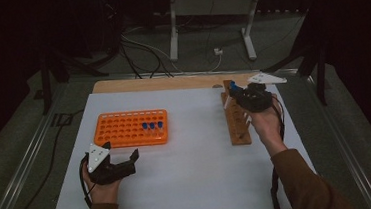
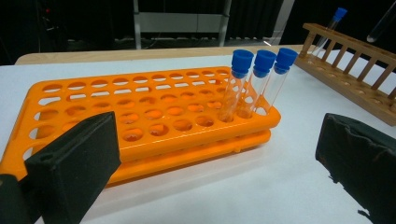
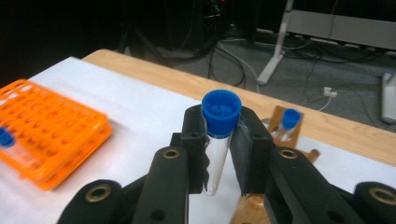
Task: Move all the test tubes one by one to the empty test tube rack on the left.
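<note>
An orange tube rack (image 1: 125, 132) lies left of centre on the white mat, with three blue-capped test tubes (image 1: 152, 125) upright at its right end. My left gripper (image 1: 121, 153) rests just in front of that rack, open and holding nothing; in the left gripper view the left gripper (image 2: 217, 161) has its jaws wide apart, facing the orange rack (image 2: 140, 116) and its tubes (image 2: 254, 81). A wooden tube rack (image 1: 236, 120) stands at the right. Above its far end my right gripper (image 1: 238, 94) is shut on a blue-capped test tube (image 3: 219, 121), held upright between the pads.
Another blue-capped tube (image 3: 288, 122) stands in the wooden rack's far end (image 2: 355, 65). The white mat (image 1: 193, 169) lies on a wooden table. Behind the table, cables and a metal stand's legs (image 1: 210, 27) sit on the floor.
</note>
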`<state>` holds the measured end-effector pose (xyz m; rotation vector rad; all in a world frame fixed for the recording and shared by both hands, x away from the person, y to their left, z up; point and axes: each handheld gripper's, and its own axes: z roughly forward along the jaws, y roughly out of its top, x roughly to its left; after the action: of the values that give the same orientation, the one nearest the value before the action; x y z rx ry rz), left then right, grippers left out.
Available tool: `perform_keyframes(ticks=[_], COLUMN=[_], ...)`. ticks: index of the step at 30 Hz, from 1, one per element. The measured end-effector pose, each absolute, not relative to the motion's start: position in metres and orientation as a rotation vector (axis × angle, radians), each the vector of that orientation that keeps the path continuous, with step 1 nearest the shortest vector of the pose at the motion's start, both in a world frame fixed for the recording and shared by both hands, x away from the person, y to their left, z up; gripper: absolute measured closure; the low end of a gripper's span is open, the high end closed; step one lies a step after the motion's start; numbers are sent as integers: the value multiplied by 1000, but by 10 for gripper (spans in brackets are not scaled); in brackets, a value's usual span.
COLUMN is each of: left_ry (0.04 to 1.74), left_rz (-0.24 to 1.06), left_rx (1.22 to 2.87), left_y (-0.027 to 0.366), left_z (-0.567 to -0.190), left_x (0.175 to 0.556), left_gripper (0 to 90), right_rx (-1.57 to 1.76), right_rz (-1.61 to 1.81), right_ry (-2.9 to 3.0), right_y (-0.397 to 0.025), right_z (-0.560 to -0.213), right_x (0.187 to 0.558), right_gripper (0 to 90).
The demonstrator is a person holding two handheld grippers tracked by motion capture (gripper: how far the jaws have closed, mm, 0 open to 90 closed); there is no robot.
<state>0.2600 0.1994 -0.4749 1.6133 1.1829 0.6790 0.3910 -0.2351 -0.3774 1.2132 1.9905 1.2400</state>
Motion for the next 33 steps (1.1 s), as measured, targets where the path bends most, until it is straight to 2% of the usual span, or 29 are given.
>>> perform_keyframes(ticks=[14, 33], left_ry=[1089, 901], left_rz=[705, 669], left_rx=[1655, 1761], left_y=[181, 119], left_z=[-457, -442], left_x=[257, 270], left_gripper=[8, 9], right_rx=[1098, 991], right_rz=[1288, 1373], right_ry=[2145, 2293], right_y=[-204, -165], right_z=[-382, -388], right_x=[364, 337], right_gripper=[763, 762])
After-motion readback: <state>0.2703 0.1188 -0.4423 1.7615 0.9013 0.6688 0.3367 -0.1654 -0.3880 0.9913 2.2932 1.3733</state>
